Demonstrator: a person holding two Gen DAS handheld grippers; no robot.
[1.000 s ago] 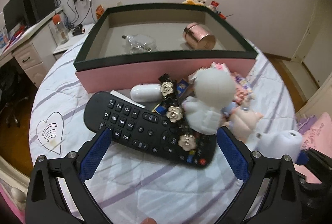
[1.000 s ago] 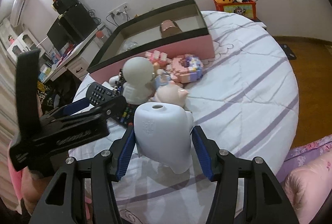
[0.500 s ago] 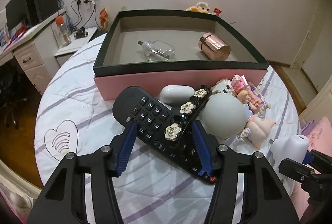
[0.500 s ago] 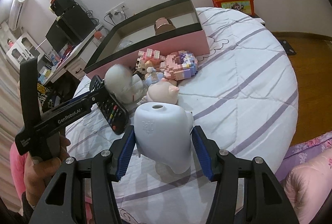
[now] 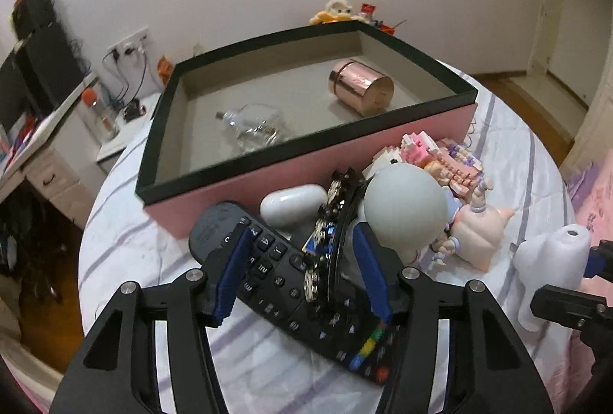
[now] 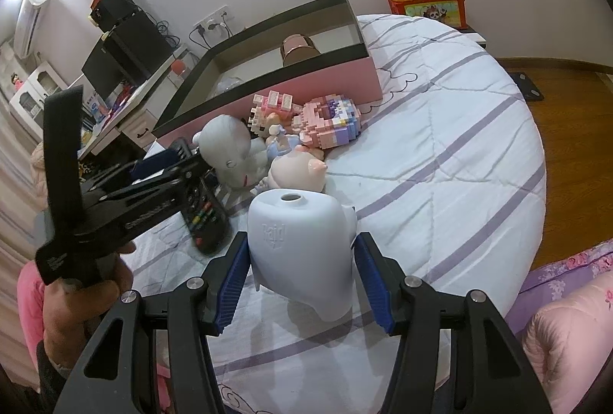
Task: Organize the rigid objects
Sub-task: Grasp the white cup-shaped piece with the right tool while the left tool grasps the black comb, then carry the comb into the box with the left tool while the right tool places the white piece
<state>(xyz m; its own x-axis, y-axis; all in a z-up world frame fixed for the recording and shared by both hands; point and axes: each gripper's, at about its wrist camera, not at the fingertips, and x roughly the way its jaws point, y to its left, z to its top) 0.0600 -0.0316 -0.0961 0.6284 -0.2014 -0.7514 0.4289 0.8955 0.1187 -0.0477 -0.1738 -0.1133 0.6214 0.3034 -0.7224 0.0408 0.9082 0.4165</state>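
Observation:
My left gripper is shut on a black remote control, lifted and tilted above the bed, with a black hair clip with flowers lying across it. It also shows in the right wrist view. My right gripper is shut on a white Raid plug-in device, which also shows in the left wrist view. The pink box with a dark rim stands just beyond the remote and holds a glass bottle and a rose-gold jar.
A white round-headed figure, a white oval case, a pink pig figure and pink block models lie against the box's front wall. A desk with monitors stands left of the round bed.
My left gripper closed on the remote, lifted it and carried it toward the box, with the hair clip tipping up on it. My right gripper stayed still with the Raid device.

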